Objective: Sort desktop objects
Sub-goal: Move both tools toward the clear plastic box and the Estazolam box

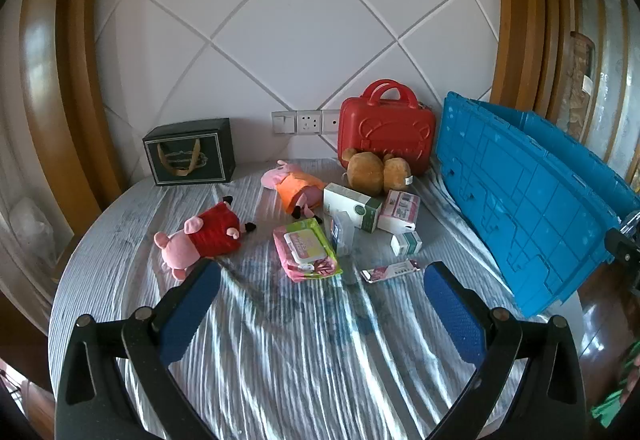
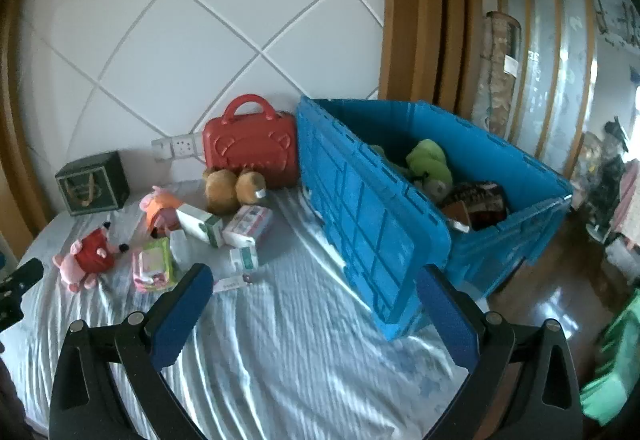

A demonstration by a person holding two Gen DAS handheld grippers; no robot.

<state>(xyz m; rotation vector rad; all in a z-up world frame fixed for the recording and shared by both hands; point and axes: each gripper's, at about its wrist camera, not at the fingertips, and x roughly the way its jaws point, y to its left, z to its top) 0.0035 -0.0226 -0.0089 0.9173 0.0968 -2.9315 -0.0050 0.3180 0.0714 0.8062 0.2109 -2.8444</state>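
right now both tools hang above the striped cloth of the desk (image 1: 304, 352), tilted down at the clutter. the left hand-held gripper (image 1: 320, 304) has its jaws spread as wide as they go with nothing between them, and the right hand-held gripper (image 2: 316, 304) is the same: wide open, empty.

the things to sort lie in a loose cluster near the wall: a pig toy in red (image 1: 200, 240), a pig toy in orange (image 1: 296, 184), a brown plush bear (image 1: 376, 170), a pack of wet wipes (image 1: 306, 250), three small cartons (image 1: 352, 206) and a flat sachet (image 1: 390, 271). a blue crate (image 2: 400, 240) stands at the desk's right edge, its near flap hanging open, with a green plush (image 2: 430, 160) already inside.

judging by this, the step is picking a first item. the wet wipes pack or the sachet lies nearest the left gripper; come in low, straddle the pack across its narrow side, and close gently since it is soft. the cartons crowd each other, so take the outer one first.

writing: the packs carry print, but it is too small and blurred to read.
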